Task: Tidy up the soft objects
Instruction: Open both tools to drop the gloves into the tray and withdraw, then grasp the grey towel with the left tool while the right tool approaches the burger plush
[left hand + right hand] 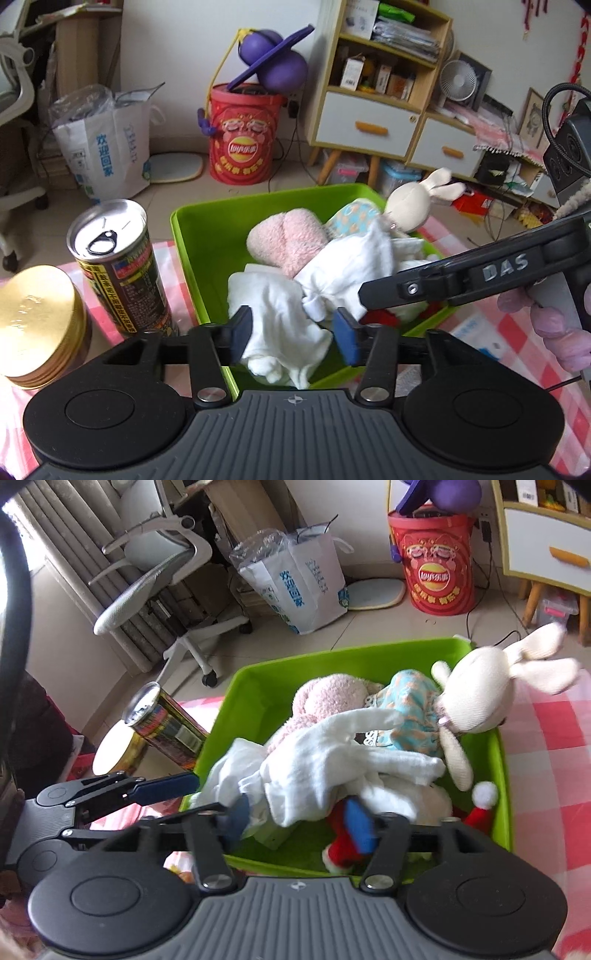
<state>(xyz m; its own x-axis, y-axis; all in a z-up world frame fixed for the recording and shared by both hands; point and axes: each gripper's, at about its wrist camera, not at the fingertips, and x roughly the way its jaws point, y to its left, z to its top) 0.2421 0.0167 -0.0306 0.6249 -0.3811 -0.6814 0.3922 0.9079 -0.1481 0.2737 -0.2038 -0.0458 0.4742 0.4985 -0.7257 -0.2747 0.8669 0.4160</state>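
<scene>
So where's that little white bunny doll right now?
In both views the bunny doll lies at the far right of the green bin, head over its rim, beside the pink plush.

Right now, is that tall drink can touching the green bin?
Cannot tell. In the left wrist view the can stands beside the green bin, but no clear gap or contact shows; the right wrist view is no plainer.

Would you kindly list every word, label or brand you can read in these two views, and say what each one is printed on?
"DAS": raised letters on the right gripper's arm.
"欢迎回家": blue characters on the white paper bag.
"Lay's" logo in Chinese script: on the red bucket; the characters around it are too blurred to read.
Drink can: label print too small to read.
Gold tin lid: embossing illegible.
Shelf boxes: unreadable.
</scene>
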